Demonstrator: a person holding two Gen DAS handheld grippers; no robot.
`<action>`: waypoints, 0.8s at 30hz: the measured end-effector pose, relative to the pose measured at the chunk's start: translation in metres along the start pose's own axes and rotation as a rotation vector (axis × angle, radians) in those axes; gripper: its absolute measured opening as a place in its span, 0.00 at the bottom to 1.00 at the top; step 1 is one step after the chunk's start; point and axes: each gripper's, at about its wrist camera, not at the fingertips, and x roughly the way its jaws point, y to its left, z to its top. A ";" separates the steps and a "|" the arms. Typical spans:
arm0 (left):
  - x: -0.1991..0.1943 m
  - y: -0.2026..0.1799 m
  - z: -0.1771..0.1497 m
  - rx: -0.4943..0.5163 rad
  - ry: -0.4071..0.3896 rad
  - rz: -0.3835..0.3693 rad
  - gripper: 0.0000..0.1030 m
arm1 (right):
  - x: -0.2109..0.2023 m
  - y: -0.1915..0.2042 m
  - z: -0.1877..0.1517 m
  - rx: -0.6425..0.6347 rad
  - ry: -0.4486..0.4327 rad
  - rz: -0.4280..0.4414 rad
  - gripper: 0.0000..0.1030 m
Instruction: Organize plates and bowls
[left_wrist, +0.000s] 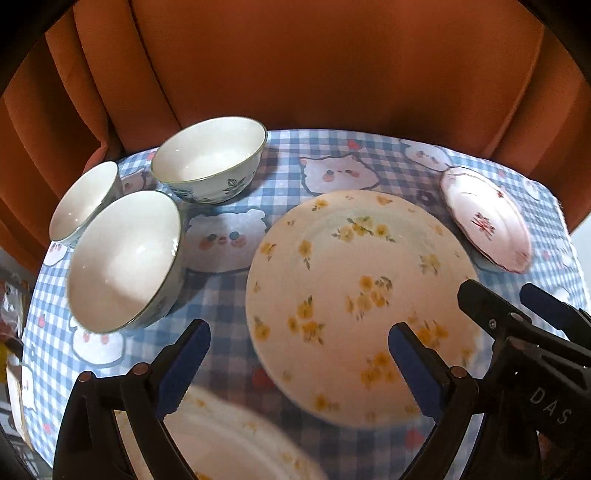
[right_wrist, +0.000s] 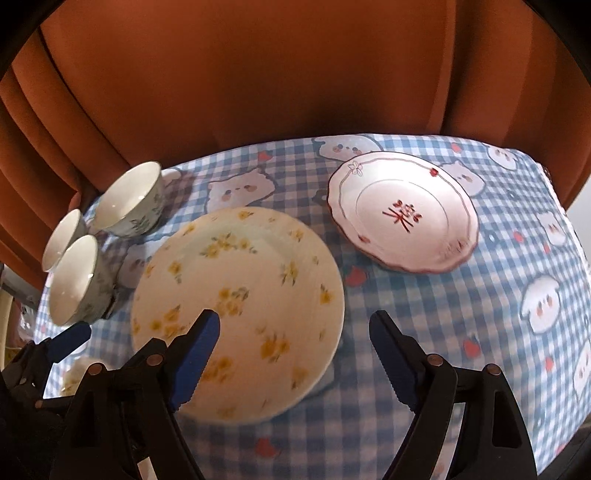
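A large plate with yellow flowers lies mid-table. A second yellow-flowered plate lies at the near edge under my left gripper. A pink scalloped plate with a red character lies at the far right. Three white bowls stand at the left: near, far left and back. My left gripper is open and empty above the big plate's near-left rim. My right gripper is open and empty over that plate's right edge.
The table has a blue checked cloth with cartoon cats. Orange curtains hang right behind the table. Clutter shows past the table's left edge.
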 end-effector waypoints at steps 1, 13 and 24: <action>0.005 0.000 0.002 -0.005 0.002 0.007 0.95 | 0.006 -0.001 0.003 -0.003 0.000 -0.003 0.83; 0.056 -0.002 0.016 -0.033 0.061 0.039 0.82 | 0.067 -0.013 0.020 0.001 0.050 0.005 0.73; 0.056 -0.002 0.019 -0.007 0.081 0.067 0.71 | 0.074 -0.013 0.016 -0.009 0.072 -0.012 0.55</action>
